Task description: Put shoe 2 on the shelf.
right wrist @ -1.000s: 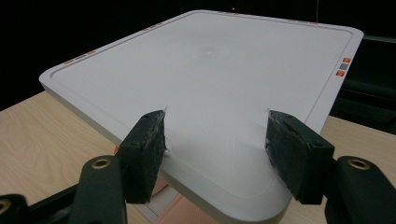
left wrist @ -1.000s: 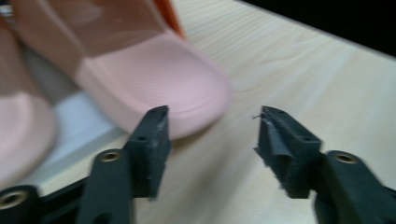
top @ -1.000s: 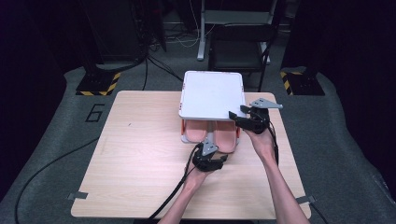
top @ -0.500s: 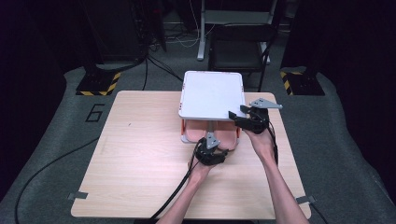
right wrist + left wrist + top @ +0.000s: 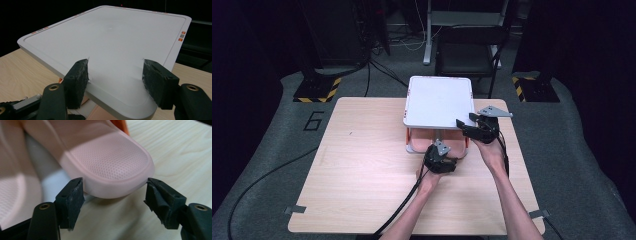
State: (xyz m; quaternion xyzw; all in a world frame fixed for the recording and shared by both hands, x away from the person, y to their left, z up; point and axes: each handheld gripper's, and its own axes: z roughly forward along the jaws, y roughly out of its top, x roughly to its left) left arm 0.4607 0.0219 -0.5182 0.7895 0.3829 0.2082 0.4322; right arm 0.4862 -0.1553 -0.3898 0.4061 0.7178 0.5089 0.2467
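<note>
At table centre, a pink slipper (image 5: 110, 162) lies under the raised white lid (image 5: 439, 100). L gripper (image 5: 113, 195): jaws just opened, flanking slipper toe, not pressing. R gripper (image 5: 115, 72): jaws apart at lid's near-right corner, grip unclear.

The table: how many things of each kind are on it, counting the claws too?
Pink slippers: 2
White lid: 1
Orange box under the lid: 1
Claws, left claw and right claw: 2
Total: 6
</note>
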